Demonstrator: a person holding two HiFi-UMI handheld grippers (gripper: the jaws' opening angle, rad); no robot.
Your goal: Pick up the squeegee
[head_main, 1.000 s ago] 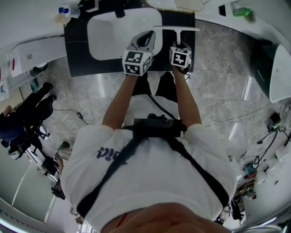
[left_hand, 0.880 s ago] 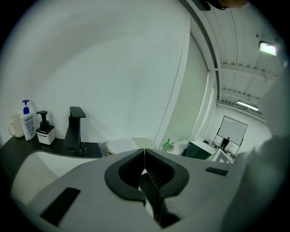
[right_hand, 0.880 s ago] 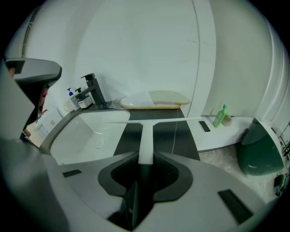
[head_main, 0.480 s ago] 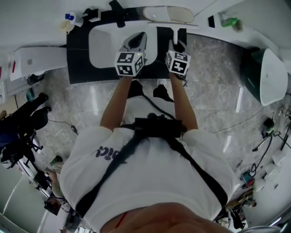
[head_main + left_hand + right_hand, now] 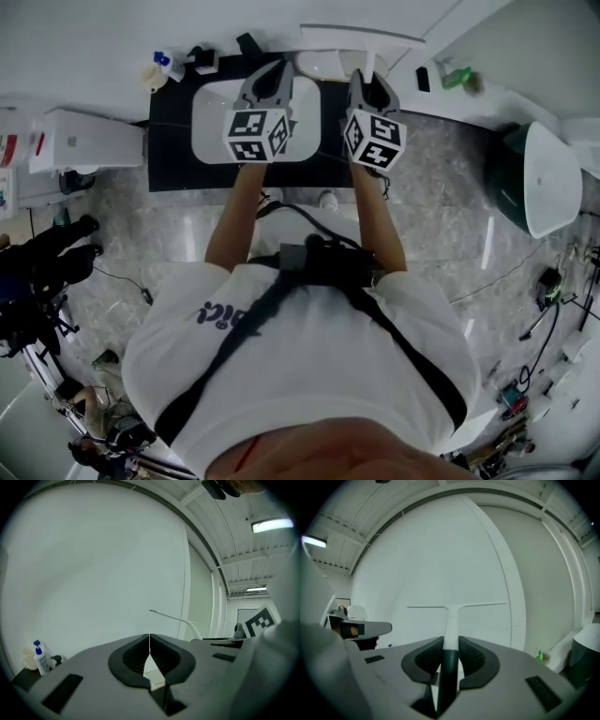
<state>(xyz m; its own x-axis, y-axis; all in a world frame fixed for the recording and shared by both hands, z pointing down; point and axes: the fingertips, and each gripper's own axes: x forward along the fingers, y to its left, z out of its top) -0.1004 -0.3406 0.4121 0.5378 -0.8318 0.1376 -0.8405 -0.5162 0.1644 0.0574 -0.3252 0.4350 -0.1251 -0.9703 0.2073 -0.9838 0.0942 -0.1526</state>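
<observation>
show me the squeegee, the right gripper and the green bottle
squeegee (image 5: 451, 616), right gripper view, on its white neck below the blade
right gripper (image 5: 450, 641), right gripper view, midway between its fingertips
green bottle (image 5: 457, 78), head view, on its body

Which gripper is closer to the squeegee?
Right. The right gripper holds the squeegee by its handle between its jaws; the left gripper is beside it, jaws together, not touching.

We see a T-shaped squeegee (image 5: 451, 616) of smooth white plastic with a dark matt handle. The right gripper (image 5: 450, 643) has matt grey plastic jaws with ribbed black pads.
</observation>
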